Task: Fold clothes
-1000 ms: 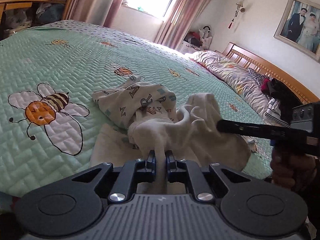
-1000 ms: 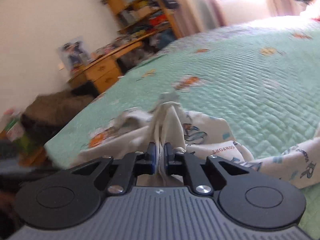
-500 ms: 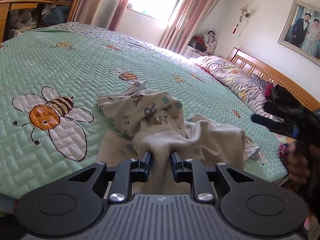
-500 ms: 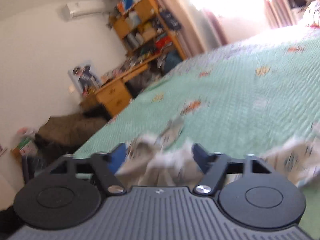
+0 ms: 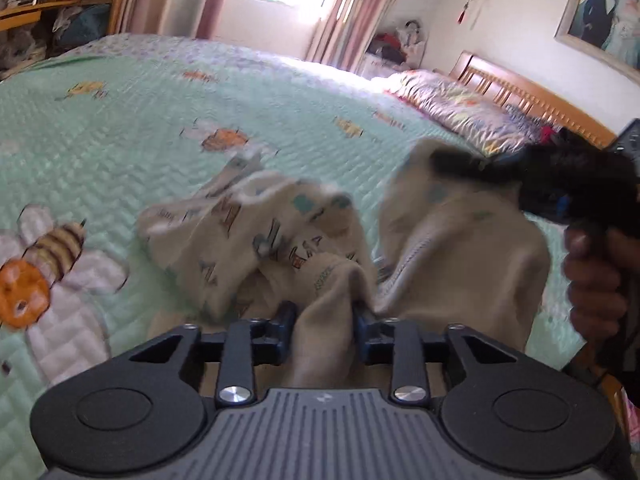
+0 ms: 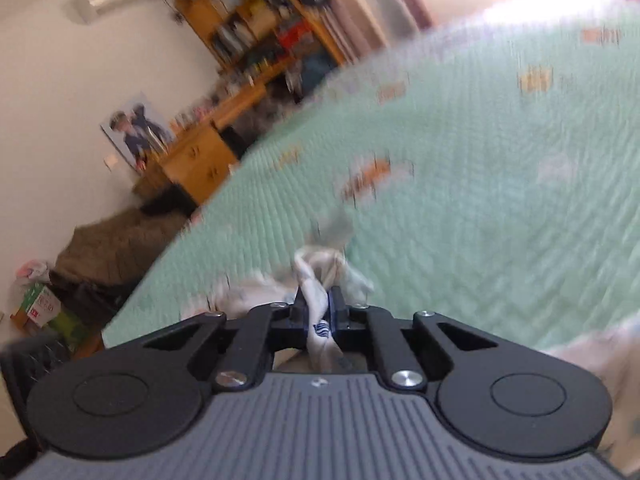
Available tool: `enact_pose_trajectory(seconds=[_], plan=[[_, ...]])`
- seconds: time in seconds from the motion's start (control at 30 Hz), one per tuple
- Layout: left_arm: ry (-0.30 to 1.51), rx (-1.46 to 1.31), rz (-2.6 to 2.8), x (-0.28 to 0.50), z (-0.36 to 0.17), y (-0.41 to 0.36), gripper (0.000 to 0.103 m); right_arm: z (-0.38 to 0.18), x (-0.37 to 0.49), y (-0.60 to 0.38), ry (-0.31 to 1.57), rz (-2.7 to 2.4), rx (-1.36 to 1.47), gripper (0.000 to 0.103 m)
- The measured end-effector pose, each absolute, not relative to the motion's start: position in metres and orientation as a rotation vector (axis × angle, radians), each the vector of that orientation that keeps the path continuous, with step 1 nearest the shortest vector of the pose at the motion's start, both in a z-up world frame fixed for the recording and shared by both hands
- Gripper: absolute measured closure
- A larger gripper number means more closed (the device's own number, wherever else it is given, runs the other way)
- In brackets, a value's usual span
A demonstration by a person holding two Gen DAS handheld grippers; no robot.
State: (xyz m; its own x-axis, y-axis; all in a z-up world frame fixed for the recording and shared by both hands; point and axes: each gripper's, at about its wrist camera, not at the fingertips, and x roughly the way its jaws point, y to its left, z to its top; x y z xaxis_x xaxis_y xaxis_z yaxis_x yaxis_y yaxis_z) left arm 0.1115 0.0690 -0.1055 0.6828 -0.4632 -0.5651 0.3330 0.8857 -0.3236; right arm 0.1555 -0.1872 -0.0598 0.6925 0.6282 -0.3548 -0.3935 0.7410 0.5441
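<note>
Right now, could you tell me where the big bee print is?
In the left wrist view, the big bee print is on the green quilt at the far left, beside the crumpled printed garment.

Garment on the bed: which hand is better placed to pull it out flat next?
Right, probably. The right gripper, jaws just closed, pinches a thin edge of the garment, lifted off the bedspread. The left gripper, jaws just opened wider, holds a thick bunch.

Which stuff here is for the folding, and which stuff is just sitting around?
For the folding:
- printed garment
- left gripper, closed on a bunch of it
- right gripper, pinching another part
- green quilt underneath

Just sitting around:
- pillows
- framed photo
- bookshelf
- desk
</note>
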Motion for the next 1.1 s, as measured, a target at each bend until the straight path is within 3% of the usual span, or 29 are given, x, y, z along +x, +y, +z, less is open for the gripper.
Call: enact_pose_trajectory(seconds=[0.13, 0.2, 0.23, 0.33, 0.5, 0.63, 0.73, 0.87, 0.9, 0.97, 1.0, 1.03, 1.1], plan=[[0.626, -0.237, -0.452, 0.117, -0.096, 0.062, 0.081, -0.026, 0.144, -0.233, 0.368, 0.529, 0.532, 0.091], [0.651, -0.237, -0.447, 0.113, -0.105, 0.06, 0.081, -0.042, 0.139, -0.244, 0.425, 0.51, 0.554, 0.085], [0.671, -0.237, -0.439, 0.109, -0.112, 0.061, 0.081, -0.055, 0.135, -0.247, 0.478, 0.501, 0.558, 0.072], [0.723, -0.255, -0.408, 0.095, -0.132, 0.071, 0.081, -0.094, 0.114, -0.257, 0.55, 0.418, 0.559, 0.056], [0.752, -0.305, -0.364, 0.083, -0.144, 0.095, 0.074, -0.131, 0.085, -0.291, 0.54, 0.29, 0.642, 0.053], [0.75, -0.277, -0.351, 0.086, -0.143, 0.09, 0.072, -0.136, 0.077, -0.309, 0.555, 0.147, 0.475, 0.038], [0.756, -0.283, -0.341, 0.087, -0.145, 0.089, 0.072, -0.148, 0.079, -0.311, 0.636, 0.021, 0.407, 0.038], [0.762, -0.278, -0.332, 0.086, -0.145, 0.087, 0.072, -0.17, 0.085, -0.309, 0.682, 0.032, 0.524, 0.036], [0.764, -0.276, -0.331, 0.085, -0.144, 0.087, 0.072, -0.172, 0.09, -0.308, 0.663, 0.043, 0.554, 0.037], [0.77, -0.283, -0.328, 0.085, -0.144, 0.087, 0.071, -0.174, 0.109, -0.311, 0.633, 0.08, 0.642, 0.054], [0.773, -0.288, -0.325, 0.086, -0.144, 0.087, 0.071, -0.176, 0.124, -0.314, 0.643, 0.098, 0.688, 0.087], [0.776, -0.29, -0.322, 0.086, -0.143, 0.087, 0.071, -0.175, 0.138, -0.317, 0.652, 0.101, 0.712, 0.096], [0.782, -0.286, -0.315, 0.086, -0.142, 0.085, 0.071, -0.153, 0.157, -0.321, 0.587, 0.077, 0.672, 0.097]])
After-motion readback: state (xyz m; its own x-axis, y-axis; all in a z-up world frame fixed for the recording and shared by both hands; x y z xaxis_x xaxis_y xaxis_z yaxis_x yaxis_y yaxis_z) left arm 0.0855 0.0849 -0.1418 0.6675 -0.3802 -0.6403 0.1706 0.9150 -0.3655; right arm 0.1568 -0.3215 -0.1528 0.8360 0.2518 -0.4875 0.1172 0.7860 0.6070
